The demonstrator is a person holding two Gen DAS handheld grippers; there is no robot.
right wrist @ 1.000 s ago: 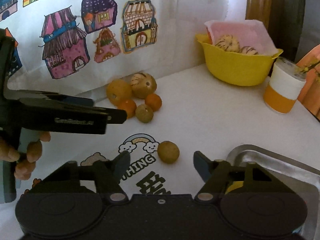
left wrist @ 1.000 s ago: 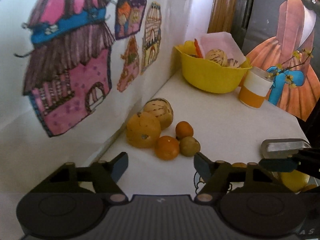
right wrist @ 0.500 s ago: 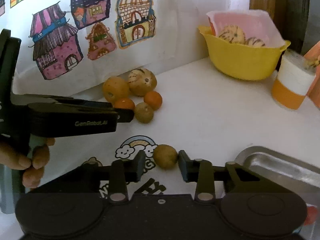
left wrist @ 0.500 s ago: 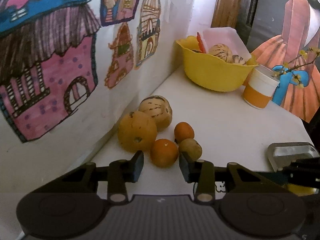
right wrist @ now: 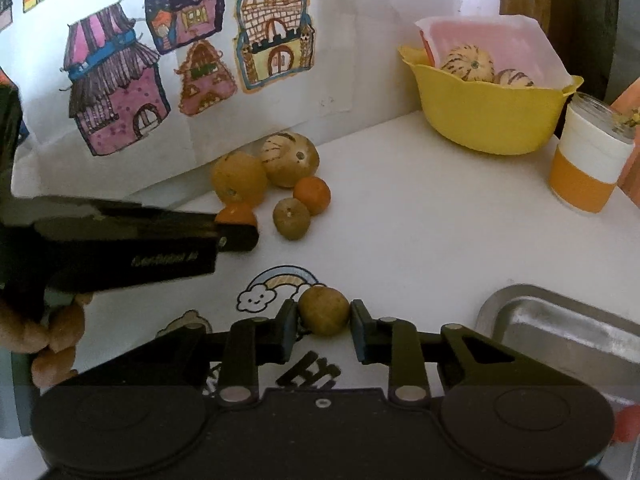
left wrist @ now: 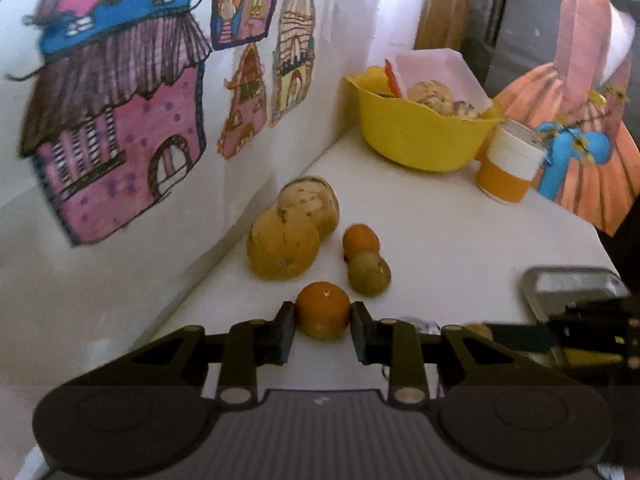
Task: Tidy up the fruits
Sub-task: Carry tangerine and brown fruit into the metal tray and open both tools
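Note:
My left gripper (left wrist: pixel 323 322) is shut on a small orange tangerine (left wrist: pixel 323 309), pulled a little away from the fruit pile by the wall. That pile holds a large orange fruit (left wrist: pixel 282 246), a striped melon (left wrist: pixel 310 204), a second tangerine (left wrist: pixel 361 240) and a brown-green round fruit (left wrist: pixel 369 273). My right gripper (right wrist: pixel 324 320) is shut on a brown round fruit (right wrist: pixel 324 310) over the printed rainbow mat. In the right wrist view the left gripper (right wrist: pixel 236 236) shows side-on, with the tangerine (right wrist: pixel 236 214) between its fingers.
A yellow bowl (right wrist: pixel 486 114) with striped melons and a pink tray stands at the back right. An orange-and-white cup (right wrist: pixel 586 164) is beside it. A metal tray (right wrist: pixel 560 332) lies at the near right. A wall with house drawings (left wrist: pixel 120 120) runs along the left.
Both grippers went from open to shut: the left on the tangerine, which it has drawn back from the pile, the right on the brown fruit.

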